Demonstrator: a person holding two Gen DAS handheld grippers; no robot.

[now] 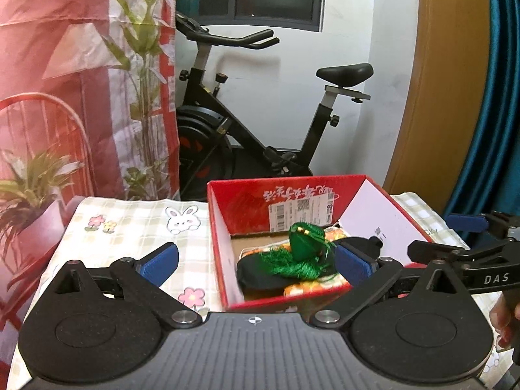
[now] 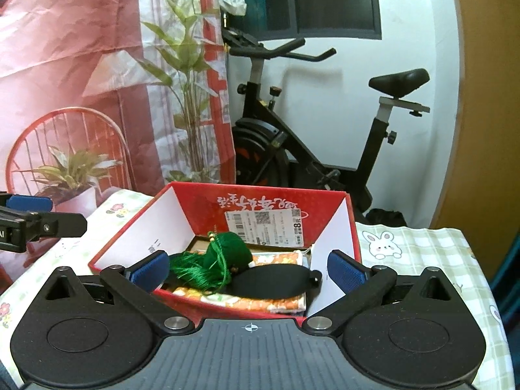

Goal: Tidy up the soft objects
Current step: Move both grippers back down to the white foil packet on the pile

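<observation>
With the red box (image 1: 224,243) as the marker, the left gripper (image 1: 256,265) hangs at its near left corner, jaws spread wide with nothing between the blue pads; one pad sits over the checked tablecloth (image 1: 136,224) left of the box, the other over the box's near edge. Inside the box, a green tasselled pouch (image 1: 304,243) lies on top of a flat black pad (image 1: 260,273), which rests on folded orange-patterned cloth (image 1: 312,287). To the right of the box, the right gripper (image 2: 248,271) is likewise fully open and empty, its pads straddling the box's near wall.

All the soft things I can see are already in the box, so the step looks like backing both tools away. The tassel threads trail toward the near wall and might, I think, catch a pad, though the blur makes that uncertain. Best to lift clear of the rim before moving sideways, so the light box is not dragged across the cloth.
</observation>
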